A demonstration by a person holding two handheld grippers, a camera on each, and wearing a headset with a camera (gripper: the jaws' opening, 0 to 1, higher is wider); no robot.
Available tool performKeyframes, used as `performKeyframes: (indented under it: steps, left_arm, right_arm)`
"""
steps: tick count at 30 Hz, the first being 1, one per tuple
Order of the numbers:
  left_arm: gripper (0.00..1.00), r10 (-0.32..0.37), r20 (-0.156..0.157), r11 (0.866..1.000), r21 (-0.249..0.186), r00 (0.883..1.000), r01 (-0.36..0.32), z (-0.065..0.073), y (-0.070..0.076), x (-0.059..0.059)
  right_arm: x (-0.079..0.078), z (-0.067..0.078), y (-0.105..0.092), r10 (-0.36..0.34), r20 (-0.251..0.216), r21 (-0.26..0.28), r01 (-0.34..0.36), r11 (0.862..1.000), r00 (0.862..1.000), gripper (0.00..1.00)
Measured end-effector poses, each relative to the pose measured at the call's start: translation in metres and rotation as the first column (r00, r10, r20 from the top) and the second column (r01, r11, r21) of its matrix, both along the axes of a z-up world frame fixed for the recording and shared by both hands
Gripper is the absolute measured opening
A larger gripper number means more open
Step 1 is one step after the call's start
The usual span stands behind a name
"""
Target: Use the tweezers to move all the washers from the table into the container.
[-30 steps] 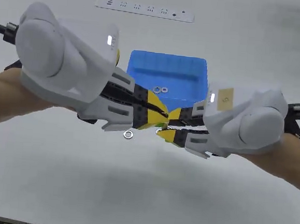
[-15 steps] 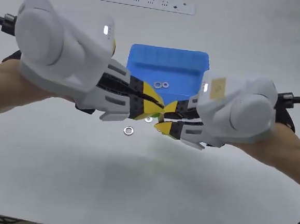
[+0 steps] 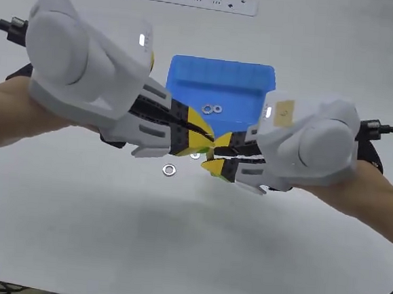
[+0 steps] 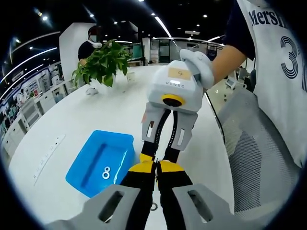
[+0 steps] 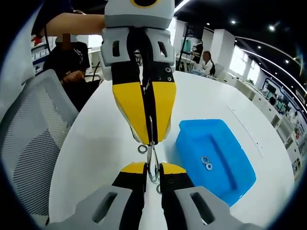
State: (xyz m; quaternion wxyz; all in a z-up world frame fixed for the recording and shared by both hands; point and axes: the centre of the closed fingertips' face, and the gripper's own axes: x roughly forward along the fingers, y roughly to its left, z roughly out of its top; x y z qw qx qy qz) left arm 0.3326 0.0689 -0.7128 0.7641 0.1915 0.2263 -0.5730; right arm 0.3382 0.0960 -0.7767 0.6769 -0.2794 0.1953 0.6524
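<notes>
White bulbous shells (image 3: 74,62), black-and-yellow left claw (image 3: 212,142) and right claw (image 3: 209,164), black cables (image 3: 388,131), yellow label (image 4: 178,73) numbered 5.

You stand in an open office hall: mesh chair (image 5: 33,143) lower left, potted plant (image 4: 100,62) upper left, ceiling lights (image 4: 163,26).

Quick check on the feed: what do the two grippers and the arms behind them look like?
Both the left gripper and the right gripper have rounded white housings, grey side arms and black jaws tipped yellow. A black cable leaves each rear. The right one carries a yellow sticker marked 5. The forearms are bare; the person wears a white bib with dark lettering.
</notes>
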Motion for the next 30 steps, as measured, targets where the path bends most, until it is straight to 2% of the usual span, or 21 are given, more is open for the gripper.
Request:
performKeyframes:
  steps: [15, 25, 30]
  left_arm:
    - [0.05, -0.011, -0.001, 1.0, 0.004, 1.0, 0.011, 0.0, -0.003, 0.0]
    - [0.06, -0.023, -0.011, 1.0, -0.012, 1.0, 0.023, -0.001, -0.011, 0.0]
    - [0.06, -0.033, -0.013, 0.999, 0.005, 0.999, 0.033, -0.001, -0.011, -0.002]
  right_arm:
    - [0.0, -0.004, 0.0, -0.005, -0.001, -0.012, 0.005, 1.0, 1.0, 0.11]
    - [0.0, -0.004, -0.004, -0.016, -0.031, -0.002, 0.016, 1.0, 0.999, 0.1]
    - [-0.001, -0.004, -0.005, -0.02, -0.026, -0.005, 0.02, 1.0, 0.999, 0.1]
